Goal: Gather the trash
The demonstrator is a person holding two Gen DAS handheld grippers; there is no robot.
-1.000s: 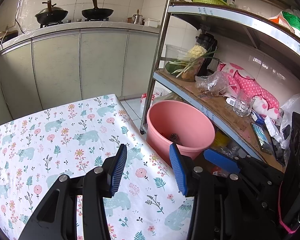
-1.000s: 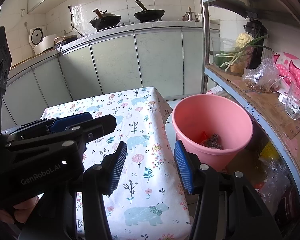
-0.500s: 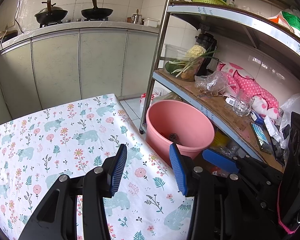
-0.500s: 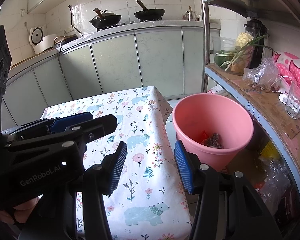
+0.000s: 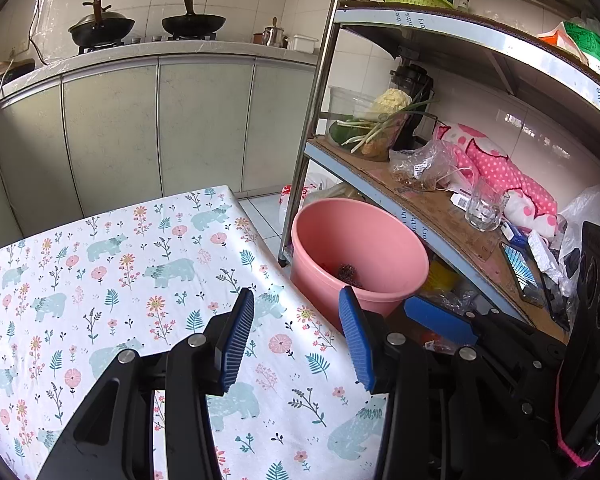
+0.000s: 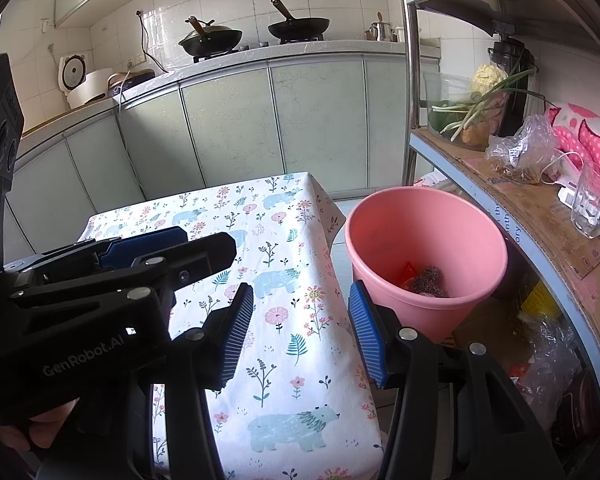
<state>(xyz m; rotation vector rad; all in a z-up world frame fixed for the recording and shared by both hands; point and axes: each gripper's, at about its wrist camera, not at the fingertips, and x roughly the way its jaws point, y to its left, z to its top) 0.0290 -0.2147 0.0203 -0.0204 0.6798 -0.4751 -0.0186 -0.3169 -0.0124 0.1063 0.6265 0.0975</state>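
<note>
A pink bucket [image 5: 380,240] stands on the floor right of the table; it also shows in the right wrist view [image 6: 452,220]. Dark crumpled trash [image 6: 430,280] and a red scrap [image 6: 408,270] lie at its bottom; the dark trash shows in the left wrist view [image 5: 346,271]. My left gripper [image 5: 296,340] is open and empty over the table's right edge. My right gripper [image 6: 300,332] is open and empty, above the table edge beside the bucket. The left gripper's body [image 6: 112,280] shows at the left of the right wrist view.
The table has a floral bear cloth [image 5: 100,280]. A metal shelf rack [image 5: 440,208] at the right holds a glass [image 5: 484,210], a plastic bag, vegetables and pink cloth. Kitchen cabinets [image 6: 240,120] with woks stand behind.
</note>
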